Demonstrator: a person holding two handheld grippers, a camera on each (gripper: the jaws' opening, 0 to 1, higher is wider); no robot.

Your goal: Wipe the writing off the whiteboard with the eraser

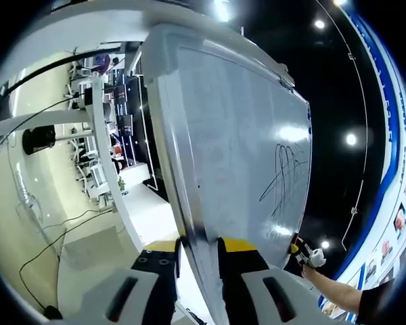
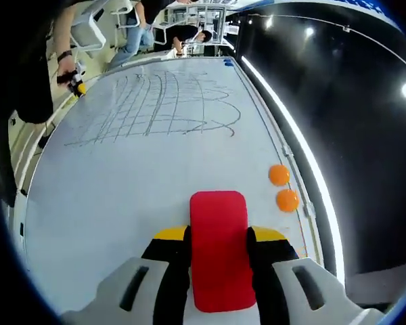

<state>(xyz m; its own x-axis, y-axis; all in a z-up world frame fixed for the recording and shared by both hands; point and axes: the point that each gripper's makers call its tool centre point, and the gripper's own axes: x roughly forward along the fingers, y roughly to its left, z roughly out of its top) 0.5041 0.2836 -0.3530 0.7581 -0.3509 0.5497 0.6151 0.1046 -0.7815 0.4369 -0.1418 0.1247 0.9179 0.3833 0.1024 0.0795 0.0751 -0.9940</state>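
Office behind; whiteboard (image 2: 142, 169) bears scribbles (image 2: 155, 101); right tongs (image 2: 218, 252) grip red eraser (image 2: 218, 247); left tongs (image 1: 199, 254) clamp the board's edge.

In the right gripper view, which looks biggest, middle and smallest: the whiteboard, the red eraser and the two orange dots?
1. The white whiteboard, by far the largest.
2. The red rectangular eraser, held between the right gripper's fingers; being nearest the camera enlarges it.
3. The two round orange magnets look alike, so no ranking between them.
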